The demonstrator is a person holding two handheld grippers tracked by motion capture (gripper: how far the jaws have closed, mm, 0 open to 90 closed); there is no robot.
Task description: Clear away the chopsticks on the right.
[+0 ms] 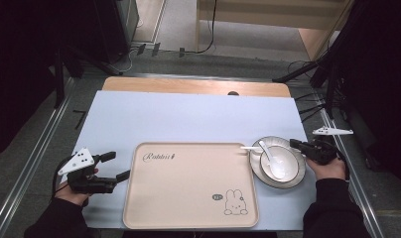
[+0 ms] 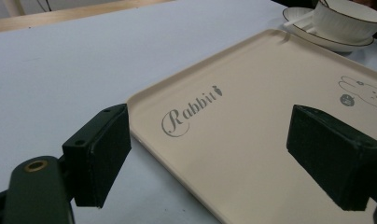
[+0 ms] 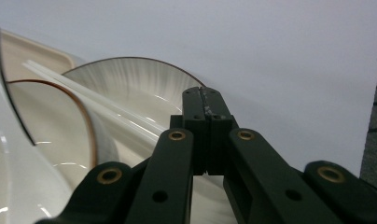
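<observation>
A beige tray printed with "Rabbit" and a rabbit drawing lies at the table's front. My left gripper stands open by the tray's left edge; in the left gripper view its jaws straddle the tray's corner, empty. To the tray's right a white plate holds a white bowl with a spoon in it. My right gripper is at the plate's far right rim. In the right gripper view it is shut where the plate's rim meets the jaws.
A thin white stick lies across the plate's left rim toward the tray. A pale blue mat covers the wooden table, bare behind the tray. Black stands and cables line the floor on both sides.
</observation>
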